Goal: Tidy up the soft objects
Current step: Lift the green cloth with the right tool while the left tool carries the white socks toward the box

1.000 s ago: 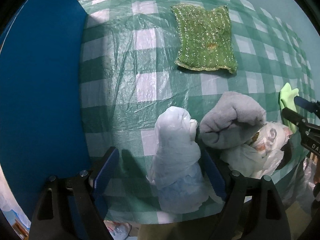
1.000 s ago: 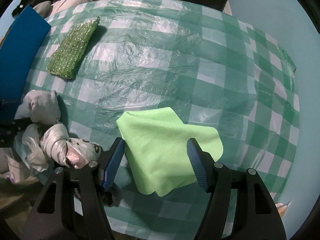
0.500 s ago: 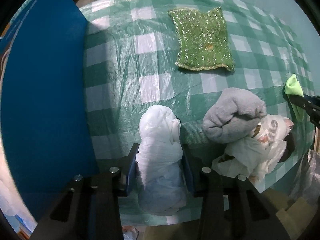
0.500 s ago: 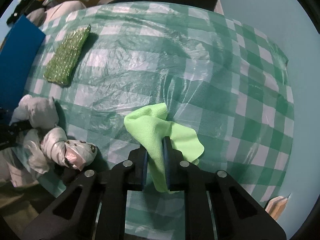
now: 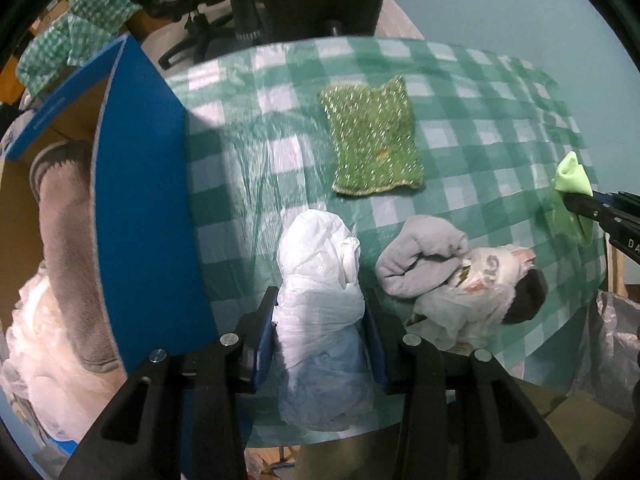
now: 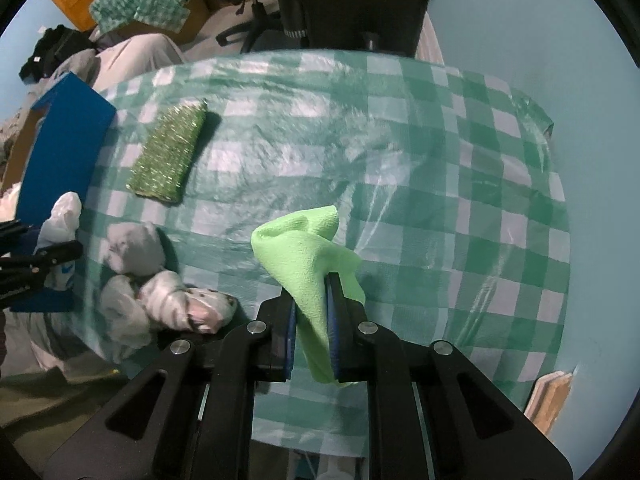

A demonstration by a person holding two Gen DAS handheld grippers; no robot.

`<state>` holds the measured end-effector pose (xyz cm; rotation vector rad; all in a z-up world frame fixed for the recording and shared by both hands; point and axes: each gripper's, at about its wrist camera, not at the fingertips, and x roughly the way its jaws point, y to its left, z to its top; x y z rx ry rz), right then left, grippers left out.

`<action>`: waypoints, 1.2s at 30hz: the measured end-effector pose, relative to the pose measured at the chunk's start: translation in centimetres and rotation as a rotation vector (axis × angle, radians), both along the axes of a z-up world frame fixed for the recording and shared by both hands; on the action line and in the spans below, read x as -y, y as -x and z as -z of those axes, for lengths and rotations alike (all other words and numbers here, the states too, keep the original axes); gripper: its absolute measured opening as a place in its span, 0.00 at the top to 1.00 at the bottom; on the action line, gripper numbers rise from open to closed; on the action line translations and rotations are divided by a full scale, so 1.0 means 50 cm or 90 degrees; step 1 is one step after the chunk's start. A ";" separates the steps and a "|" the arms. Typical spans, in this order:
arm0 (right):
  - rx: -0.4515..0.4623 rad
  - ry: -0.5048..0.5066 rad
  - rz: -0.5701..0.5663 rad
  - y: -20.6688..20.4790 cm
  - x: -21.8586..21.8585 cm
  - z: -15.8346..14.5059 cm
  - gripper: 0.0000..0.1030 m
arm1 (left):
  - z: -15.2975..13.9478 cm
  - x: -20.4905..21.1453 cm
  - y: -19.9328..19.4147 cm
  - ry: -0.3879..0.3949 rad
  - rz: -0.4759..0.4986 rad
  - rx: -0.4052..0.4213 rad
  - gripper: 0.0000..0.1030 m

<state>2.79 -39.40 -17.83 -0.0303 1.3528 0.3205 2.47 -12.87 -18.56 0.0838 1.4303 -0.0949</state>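
My left gripper is shut on a white plastic bag bundle and holds it above the table's near edge, beside the blue box. My right gripper is shut on a light green cloth lifted off the checked tablecloth; the cloth also shows at the right of the left wrist view. A glittery green scrubbing pad lies flat mid-table. A grey rolled sock and a printed plastic bag bundle lie together near the front edge.
The open blue box holds a grey-brown plush item and white plastic. Office chairs and clutter stand beyond the table's far edge. A clear bag hangs below the table at the right.
Both grippers closed, the left on the white bag bundle, the right on the green cloth, then lifted them. The left gripper has moved back and up, so the box's inside now shows.
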 end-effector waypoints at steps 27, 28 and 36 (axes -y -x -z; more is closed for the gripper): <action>0.065 -0.052 -0.038 0.015 -0.124 -0.153 0.88 | -0.178 -0.026 0.018 0.018 -0.002 0.104 0.62; 0.067 -0.053 -0.041 0.015 -0.130 -0.158 0.88 | -0.182 -0.029 0.019 0.019 -0.003 0.106 0.61; 0.075 -0.059 -0.074 0.011 -0.176 -0.183 0.88 | -0.205 -0.052 0.028 0.016 -0.014 0.118 0.61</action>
